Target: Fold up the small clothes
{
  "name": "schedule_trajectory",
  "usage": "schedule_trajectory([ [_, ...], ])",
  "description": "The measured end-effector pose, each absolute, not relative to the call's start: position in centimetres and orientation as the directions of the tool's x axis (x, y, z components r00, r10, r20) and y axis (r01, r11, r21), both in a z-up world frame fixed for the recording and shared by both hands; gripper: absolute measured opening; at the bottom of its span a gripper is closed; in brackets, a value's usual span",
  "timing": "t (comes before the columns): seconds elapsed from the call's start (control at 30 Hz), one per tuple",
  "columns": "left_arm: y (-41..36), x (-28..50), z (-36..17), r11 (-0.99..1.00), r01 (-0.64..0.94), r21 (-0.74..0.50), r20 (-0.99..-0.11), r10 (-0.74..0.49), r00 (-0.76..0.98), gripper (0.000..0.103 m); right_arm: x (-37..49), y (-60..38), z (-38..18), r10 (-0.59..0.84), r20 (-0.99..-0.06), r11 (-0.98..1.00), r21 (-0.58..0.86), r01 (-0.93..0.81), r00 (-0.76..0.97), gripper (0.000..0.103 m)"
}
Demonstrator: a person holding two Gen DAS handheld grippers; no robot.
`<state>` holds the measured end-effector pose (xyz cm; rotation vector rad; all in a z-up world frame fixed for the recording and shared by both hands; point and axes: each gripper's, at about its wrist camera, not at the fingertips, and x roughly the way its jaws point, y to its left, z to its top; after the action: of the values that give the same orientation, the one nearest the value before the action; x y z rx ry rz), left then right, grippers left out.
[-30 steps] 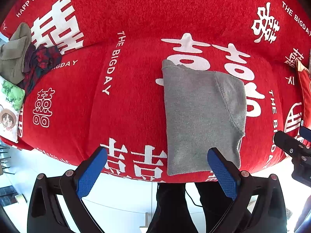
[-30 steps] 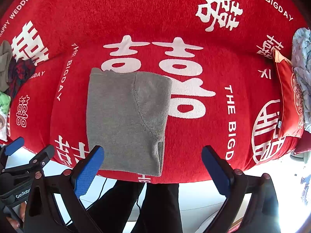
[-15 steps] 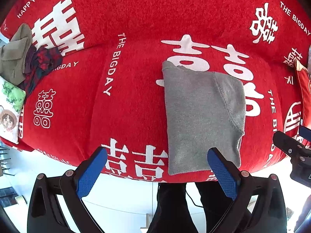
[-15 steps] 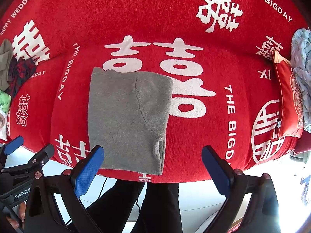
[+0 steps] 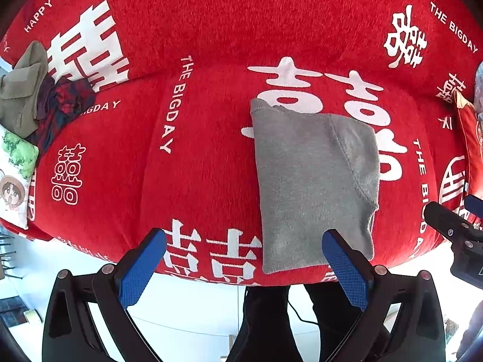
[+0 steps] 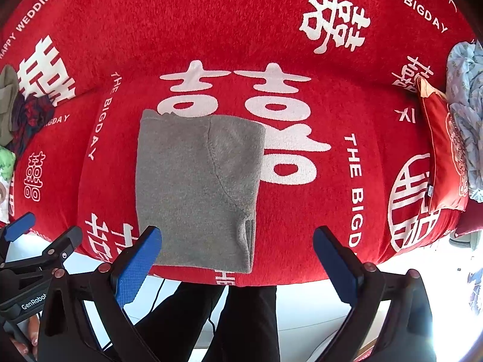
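Note:
A grey knitted garment (image 5: 311, 181) lies folded into a rectangle on the red sofa seat, its near end at the front edge; it also shows in the right wrist view (image 6: 196, 190). My left gripper (image 5: 244, 267) is open and empty, held in front of the sofa edge, its right pad (image 5: 344, 267) over the garment's near corner. My right gripper (image 6: 238, 267) is open and empty, its left pad (image 6: 137, 267) by the garment's near left corner.
The sofa has a red cover with white characters (image 5: 211, 30). A heap of olive and dark plaid clothes (image 5: 39, 96) and a printed cushion (image 5: 15, 181) sit at the left. A red cushion (image 6: 443, 147) and pale blue clothes (image 6: 468, 105) sit at the right. The person's dark legs (image 6: 241, 316) stand below.
Both grippers have drifted very slightly. The garment lies as before and both stay open.

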<state>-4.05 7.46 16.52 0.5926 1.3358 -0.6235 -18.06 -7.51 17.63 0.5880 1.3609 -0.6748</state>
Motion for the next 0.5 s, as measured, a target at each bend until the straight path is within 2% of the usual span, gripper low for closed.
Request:
schedule_trajectory([
  [0.5,7.73,-3.59,16.71,0.687,0.726,0.039,-0.983,-0.104,0.152,0.103,-17.96,-6.52,18.03,-0.131,-0.989,0.656,-0.037,0.753,0.065,0.101],
])
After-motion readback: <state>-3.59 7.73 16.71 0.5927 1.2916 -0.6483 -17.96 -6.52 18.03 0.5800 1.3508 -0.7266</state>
